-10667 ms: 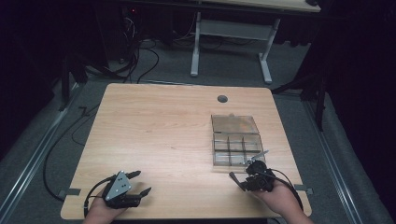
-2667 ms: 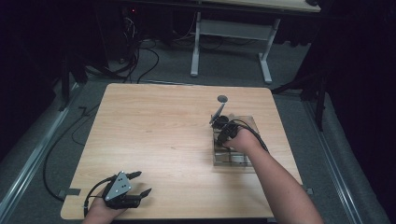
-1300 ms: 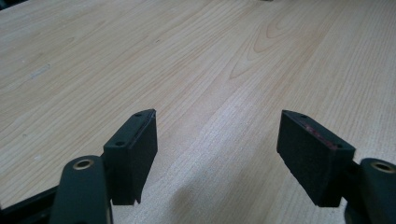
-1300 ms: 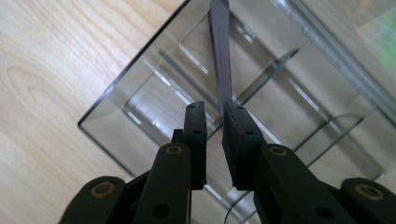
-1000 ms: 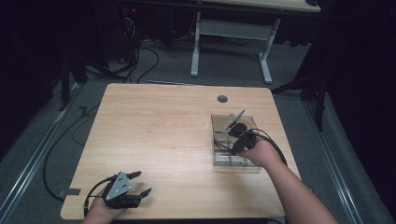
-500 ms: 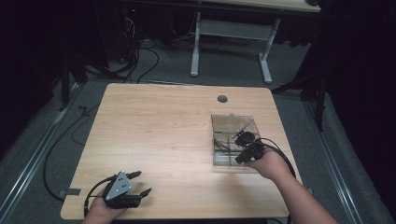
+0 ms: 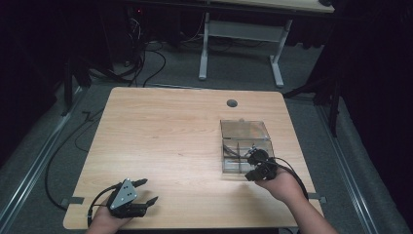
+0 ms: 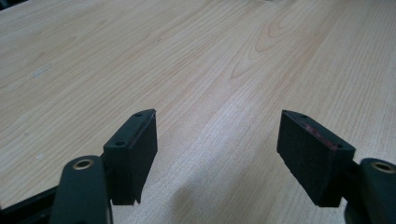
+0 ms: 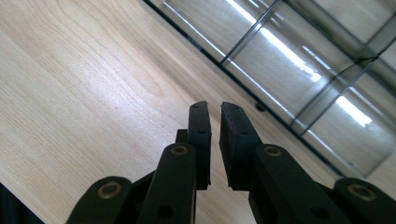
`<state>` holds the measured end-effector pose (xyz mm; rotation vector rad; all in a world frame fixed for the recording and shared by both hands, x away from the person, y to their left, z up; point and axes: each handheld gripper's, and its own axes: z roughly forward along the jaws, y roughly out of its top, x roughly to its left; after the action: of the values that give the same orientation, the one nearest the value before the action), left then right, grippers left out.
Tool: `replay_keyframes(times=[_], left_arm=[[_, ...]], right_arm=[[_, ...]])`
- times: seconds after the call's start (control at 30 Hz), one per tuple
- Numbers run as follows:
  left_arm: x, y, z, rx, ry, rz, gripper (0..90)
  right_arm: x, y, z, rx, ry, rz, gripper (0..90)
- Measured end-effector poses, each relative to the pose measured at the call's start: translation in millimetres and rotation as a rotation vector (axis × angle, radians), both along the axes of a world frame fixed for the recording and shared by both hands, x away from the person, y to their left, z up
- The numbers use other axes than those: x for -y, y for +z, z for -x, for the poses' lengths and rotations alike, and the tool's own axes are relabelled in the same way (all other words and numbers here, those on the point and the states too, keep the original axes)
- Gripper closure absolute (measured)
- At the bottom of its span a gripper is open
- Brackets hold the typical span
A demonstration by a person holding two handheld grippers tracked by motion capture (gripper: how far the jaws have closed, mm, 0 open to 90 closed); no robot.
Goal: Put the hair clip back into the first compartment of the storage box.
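Right gripper (image 9: 215, 109) nearly shut, empty, beside the clear box (image 7: 246, 146); a bump could shove it; left gripper (image 8: 217, 140) wide open, empty

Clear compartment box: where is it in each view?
High view: clear compartment box sits right of centre on the table, lid laid open behind it, with the right gripper at its near right edge.
Left gripper view: bare wood between open fingers.
Right gripper view: upper right, its dividers beyond the nearly closed fingers.
Shared landmark: the light wood tabletop.
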<state>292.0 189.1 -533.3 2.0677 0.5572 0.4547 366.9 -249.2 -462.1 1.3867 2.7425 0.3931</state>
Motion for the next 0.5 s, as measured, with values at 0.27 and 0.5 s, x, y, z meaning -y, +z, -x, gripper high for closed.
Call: replay_keyframes(times=[0.27,0.5], left_arm=[[-0.1,0.0,0.2,0.003,0.003,0.001,29.2],[-0.5,0.0,-0.2,0.000,0.005,0.004,29.2]], right_arm=[[3.2,-12.5,13.8,0.078,-0.012,-0.059,77.8],[16.1,-31.3,31.4,0.217,-0.052,-0.208,75.6]])
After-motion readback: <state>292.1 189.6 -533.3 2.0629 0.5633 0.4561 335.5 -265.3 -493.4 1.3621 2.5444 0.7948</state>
